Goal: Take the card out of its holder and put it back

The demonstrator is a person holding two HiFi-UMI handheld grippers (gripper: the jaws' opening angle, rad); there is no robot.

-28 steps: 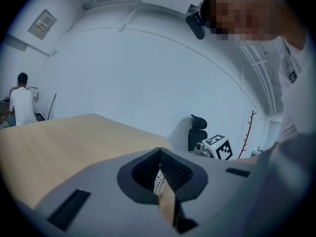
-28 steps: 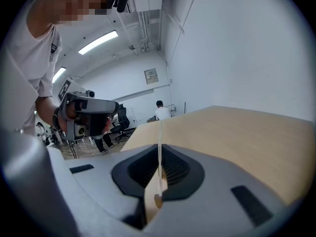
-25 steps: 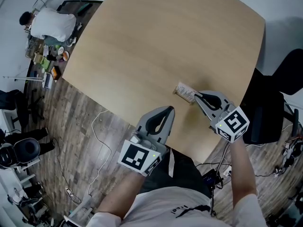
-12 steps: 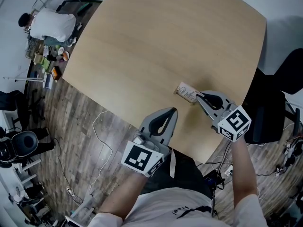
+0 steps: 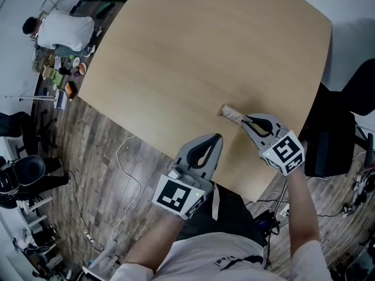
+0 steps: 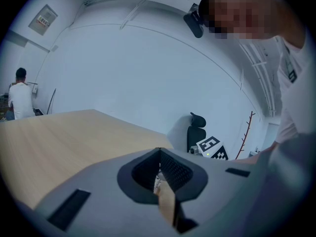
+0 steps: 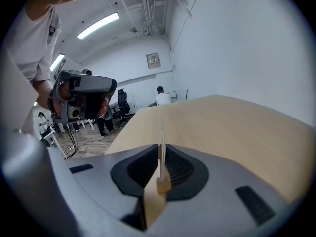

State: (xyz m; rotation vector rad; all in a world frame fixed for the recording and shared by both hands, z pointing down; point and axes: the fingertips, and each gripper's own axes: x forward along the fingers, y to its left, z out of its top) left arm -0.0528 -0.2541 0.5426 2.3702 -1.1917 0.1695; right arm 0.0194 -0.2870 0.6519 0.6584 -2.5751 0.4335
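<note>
Since the prior frames the right gripper [image 5: 243, 120] had dropped toward the table [image 5: 193, 51]. The card [image 5: 232, 115], which showed more of its face before, read thinner and lower in head view. The jaws had just been easing open a touch w/ the card between them. It was a narrow grip, card edge-on and upright in right gripper view. A small wooden block sat at the card's near end, prob the holder [image 7: 163, 184]. The left gripper [image 5: 217, 137] had barely shifted. Its jaws were together w/ nothing in them, and it hovered just lower left of the card, not touching.

The card sat right of centre in the lower half of head view, near the table's lower right edge.

The step looked like seating the card back in the holder. To do it well, imo: keep the card plumb and in line w/ the slot, go straight down w/o twist, and let go only once it stands alone. Opening early risks it tipping. The left gripper could brace the holder if it slid. Couldn't tell if the card was fully seated.

Room: the table edge ran close below both grippers, so there was little margin toward bottom right, and a nudge that way could push the holder off. There was plenty of bare table to the upper left. A black chair [image 5: 351, 116] stood beyond the edge at frame right, clear of the arms.
</note>
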